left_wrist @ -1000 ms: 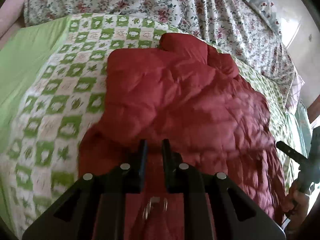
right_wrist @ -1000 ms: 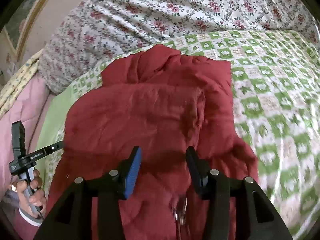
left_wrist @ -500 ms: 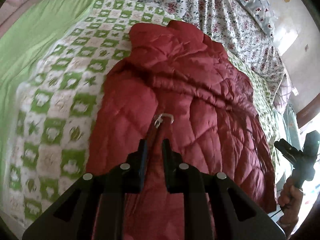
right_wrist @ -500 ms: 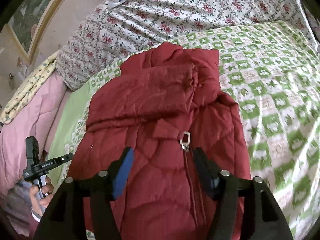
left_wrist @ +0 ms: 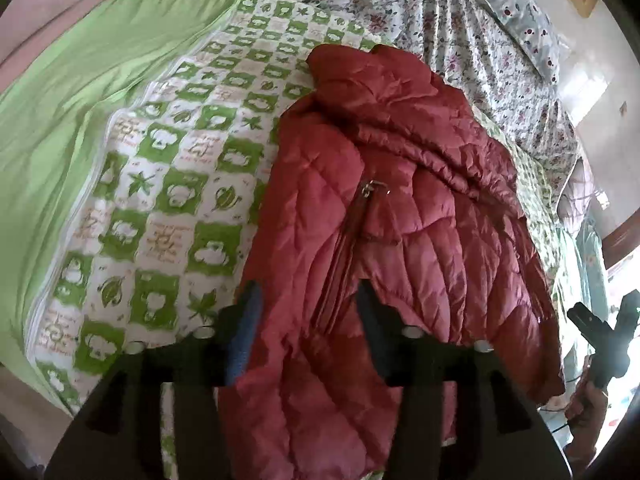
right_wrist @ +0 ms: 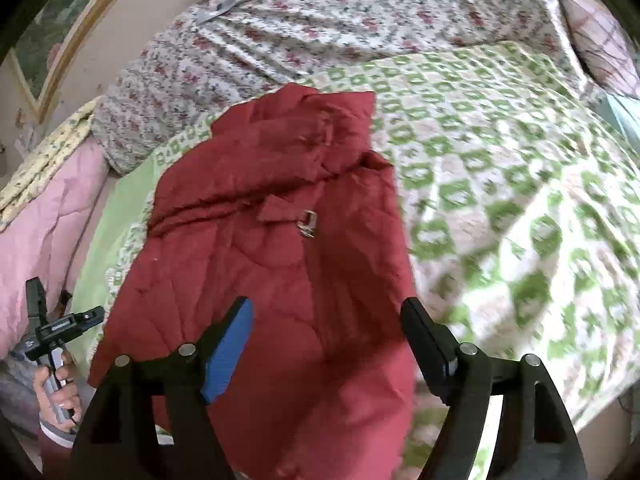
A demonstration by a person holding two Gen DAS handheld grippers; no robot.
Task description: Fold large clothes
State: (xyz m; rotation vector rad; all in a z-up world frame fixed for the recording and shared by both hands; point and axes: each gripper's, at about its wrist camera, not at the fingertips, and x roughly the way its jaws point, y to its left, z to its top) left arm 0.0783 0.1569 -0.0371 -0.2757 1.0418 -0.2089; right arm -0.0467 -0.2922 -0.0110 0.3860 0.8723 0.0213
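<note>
A red quilted jacket (left_wrist: 400, 216) lies spread on the bed, collar at the far end, its metal zipper pull (left_wrist: 374, 190) on the chest. My left gripper (left_wrist: 308, 314) hovers over the jacket's near hem. Its jaws are opening, and no cloth is pinched between the blue pads. In the right wrist view the same jacket (right_wrist: 260, 248) and zipper pull (right_wrist: 307, 222) show. My right gripper (right_wrist: 330, 330) is over the hem too, its jaws opening wide around nothing. Each gripper appears in the other's view, held by a hand: the right gripper (left_wrist: 600, 332) and the left gripper (right_wrist: 56, 328).
The jacket rests on a green-and-white checked quilt (right_wrist: 500, 184). A floral cover (right_wrist: 340, 28) is bunched at the head of the bed. A plain green sheet (left_wrist: 80, 92) and a pink blanket (right_wrist: 44, 216) lie along one side. A framed picture (right_wrist: 52, 36) hangs on the wall.
Both grippers have drawn back from the jacket's middle toward its near hem. The left jaws, nearly shut before, have spread apart. The right jaws have widened further.
</note>
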